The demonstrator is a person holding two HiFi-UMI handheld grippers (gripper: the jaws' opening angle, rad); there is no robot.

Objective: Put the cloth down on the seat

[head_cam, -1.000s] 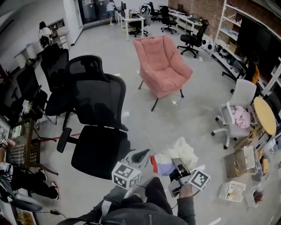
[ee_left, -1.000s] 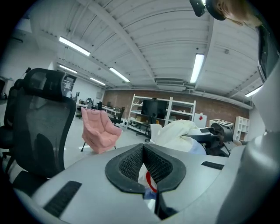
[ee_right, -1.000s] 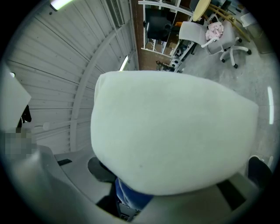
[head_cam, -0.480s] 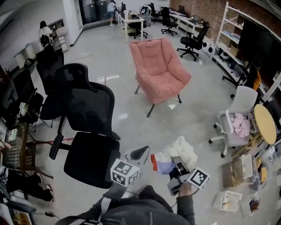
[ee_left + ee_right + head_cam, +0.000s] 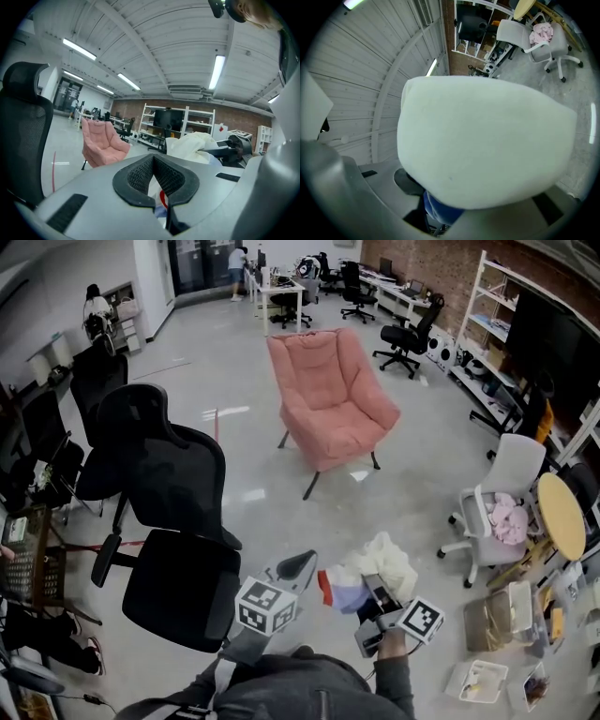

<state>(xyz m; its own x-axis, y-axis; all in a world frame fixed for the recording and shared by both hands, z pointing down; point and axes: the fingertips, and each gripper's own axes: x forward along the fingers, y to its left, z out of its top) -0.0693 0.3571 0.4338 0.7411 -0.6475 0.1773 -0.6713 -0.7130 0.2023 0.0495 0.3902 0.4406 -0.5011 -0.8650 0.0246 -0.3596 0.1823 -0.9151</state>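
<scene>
A bundled cloth, cream-white with lavender-blue and red parts, hangs in front of me, with my right gripper shut on it. It fills most of the right gripper view as a pale mass, the cloth, and hides those jaws. My left gripper is just left of it, pads meeting at the tip with nothing seen between them. A pink armchair stands ahead across the floor, its seat bare. A black mesh office chair stands close at my left.
More black office chairs line the left side. A white swivel chair with pink cloth on it stands at the right, beside a round yellow table and boxes on the floor. Shelves run along the right wall.
The view has advanced: the black chair and the pink armchair have slid left in the frame. Both grippers and the cloth keep their places in front of me.
</scene>
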